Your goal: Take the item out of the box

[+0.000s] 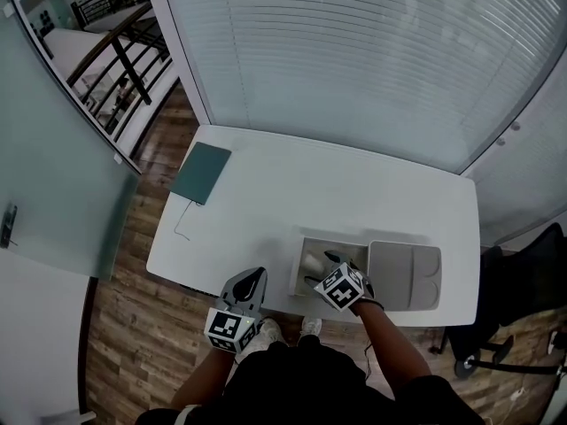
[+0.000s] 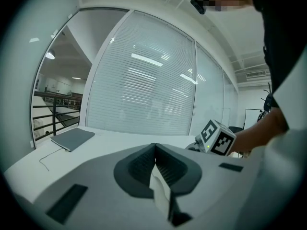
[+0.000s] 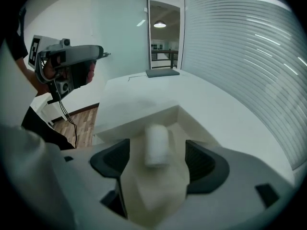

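Note:
An open white box (image 1: pixel 302 240) sits near the table's front edge, with its lid (image 1: pixel 405 274) lying flat to the right. A small white roll (image 3: pixel 156 145) lies inside the box (image 3: pixel 139 116); in the head view it is a pale shape (image 1: pixel 312 262). My right gripper (image 1: pixel 319 270) reaches into the box. Its jaws stand wide open on either side of the roll, and neither of the dark pads (image 3: pixel 204 162) touches it. My left gripper (image 1: pixel 252 279) hovers at the table's front edge, left of the box, shut and empty (image 2: pixel 154 153).
A grey notebook (image 1: pixel 201 173) lies at the table's far left corner with a thin cable (image 1: pixel 182 224) beside it. Window blinds run behind the table. A black chair (image 1: pixel 532 273) stands to the right, and there is wooden floor to the left and front.

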